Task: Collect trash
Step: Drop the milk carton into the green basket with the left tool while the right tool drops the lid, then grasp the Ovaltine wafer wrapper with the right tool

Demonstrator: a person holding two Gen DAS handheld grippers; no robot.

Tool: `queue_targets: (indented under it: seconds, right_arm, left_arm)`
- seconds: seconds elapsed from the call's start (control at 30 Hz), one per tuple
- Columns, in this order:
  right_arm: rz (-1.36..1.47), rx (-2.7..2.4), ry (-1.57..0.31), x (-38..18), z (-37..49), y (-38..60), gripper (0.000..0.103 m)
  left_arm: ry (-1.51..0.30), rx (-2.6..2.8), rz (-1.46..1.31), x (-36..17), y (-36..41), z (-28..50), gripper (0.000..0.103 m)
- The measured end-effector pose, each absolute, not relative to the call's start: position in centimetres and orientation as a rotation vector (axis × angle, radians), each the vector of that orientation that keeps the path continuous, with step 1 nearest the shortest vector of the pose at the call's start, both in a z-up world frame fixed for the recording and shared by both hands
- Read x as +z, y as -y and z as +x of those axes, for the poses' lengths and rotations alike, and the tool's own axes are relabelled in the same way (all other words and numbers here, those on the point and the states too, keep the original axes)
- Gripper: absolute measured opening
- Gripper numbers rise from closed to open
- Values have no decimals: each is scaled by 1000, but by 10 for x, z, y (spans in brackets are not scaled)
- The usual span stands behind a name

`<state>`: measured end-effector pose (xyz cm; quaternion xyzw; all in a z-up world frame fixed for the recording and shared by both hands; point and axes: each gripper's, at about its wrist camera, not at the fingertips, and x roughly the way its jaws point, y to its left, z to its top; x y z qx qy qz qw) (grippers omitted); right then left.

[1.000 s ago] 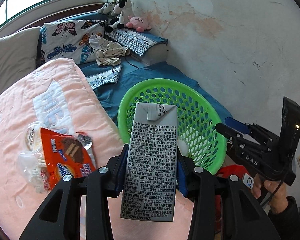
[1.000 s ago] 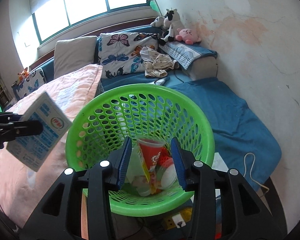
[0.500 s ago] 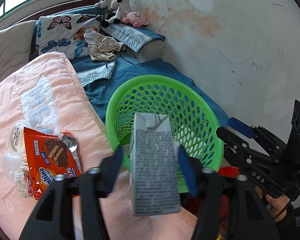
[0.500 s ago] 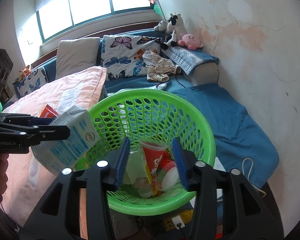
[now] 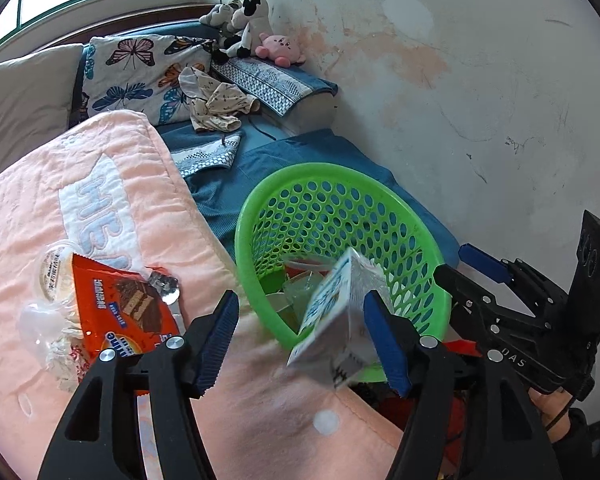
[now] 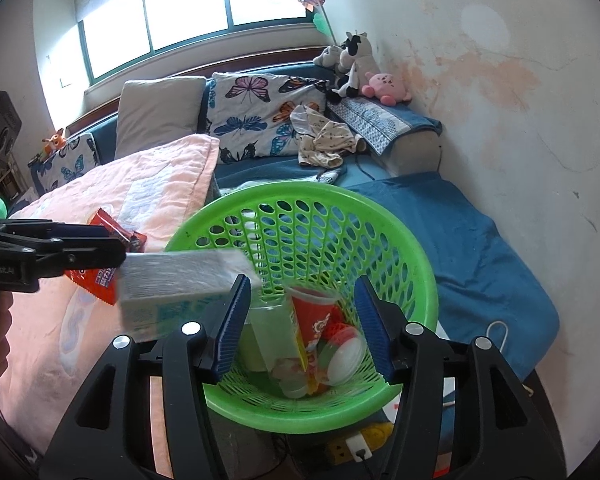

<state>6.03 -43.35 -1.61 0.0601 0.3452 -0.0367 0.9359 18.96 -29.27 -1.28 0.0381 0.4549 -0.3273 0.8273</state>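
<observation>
- Carton, blurred with motion, hangs tilted between the spread fingers of the left gripper; it lies close against the right-hand pad, though I cannot tell whether they touch, and there is a clear gap at the other pad. The gripper is released, not clamping it.
- From the right wrist view the same carton sits over the near left rim of the green basket, its far end not yet past the rim.
- The right gripper has its fingers parted and grasps nothing; it points down into the basket.
- Inside the basket lie a red paper cup, a clear plastic cup and a white lid.
- Just left of the basket, on the pink quilt of the bed, rest an orange snack wrapper, crumpled clear plastic and a small round tub.
- Beyond the basket a blue blanket covers the bed along the wall.
- Farther back stand a butterfly pillow and a crumpled garment.
- At the far corner sit a plush cow and a pink plush.
</observation>
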Motion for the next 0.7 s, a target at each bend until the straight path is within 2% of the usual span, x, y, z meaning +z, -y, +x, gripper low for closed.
queue_targets:
  seconds: [0.3,0.7]
  right_arm:
    - [131,-24,-699,-14,64,416,60]
    - [87,193,-709,-12,88,343,76]
  left_arm:
    - [-922,-634,52,-5,262,183,68]
    - [-884,-491,-45,7,184,193,69]
